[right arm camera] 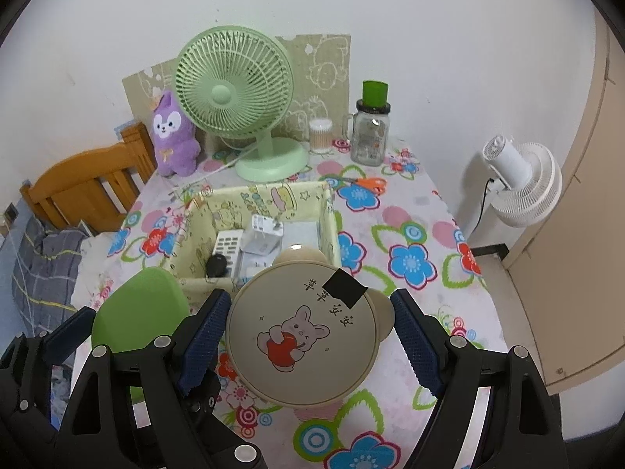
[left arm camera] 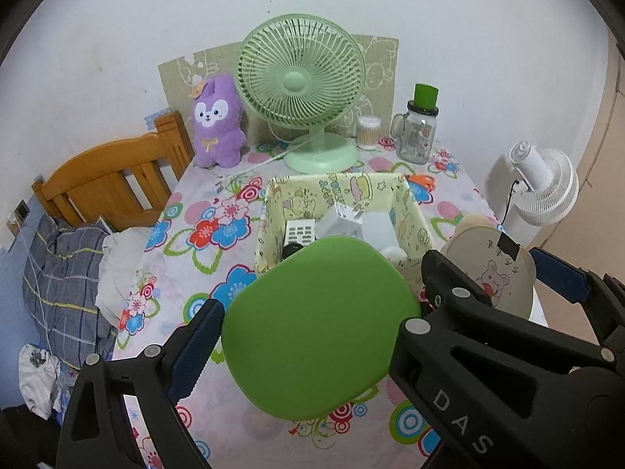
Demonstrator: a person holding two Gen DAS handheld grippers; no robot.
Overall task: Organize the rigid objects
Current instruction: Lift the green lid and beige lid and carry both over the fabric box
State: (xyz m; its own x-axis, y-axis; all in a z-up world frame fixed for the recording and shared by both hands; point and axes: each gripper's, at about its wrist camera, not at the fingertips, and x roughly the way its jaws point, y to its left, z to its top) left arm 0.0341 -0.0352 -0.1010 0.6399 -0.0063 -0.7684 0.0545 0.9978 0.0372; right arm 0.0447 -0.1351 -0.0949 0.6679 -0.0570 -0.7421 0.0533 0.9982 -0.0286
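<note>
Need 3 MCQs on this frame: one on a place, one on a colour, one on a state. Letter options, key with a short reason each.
1. Where is the fabric bin?
A. On the floor
B. On the table, in front of the desk fan
C. On the bed

2. What colour is the lid in the left gripper?
A. Green
B. Orange
C. White

3. What is the state of the right gripper?
A. Empty, wide open
B. Closed on the scissors
C. Holding the round cream case with the rabbit print

Key: 1 B, the bin sits on the floral tablecloth just ahead of the fan's base. 2 A, the green lid fills the gap between the fingers. 3 C, the case is held between both blue pads.
</note>
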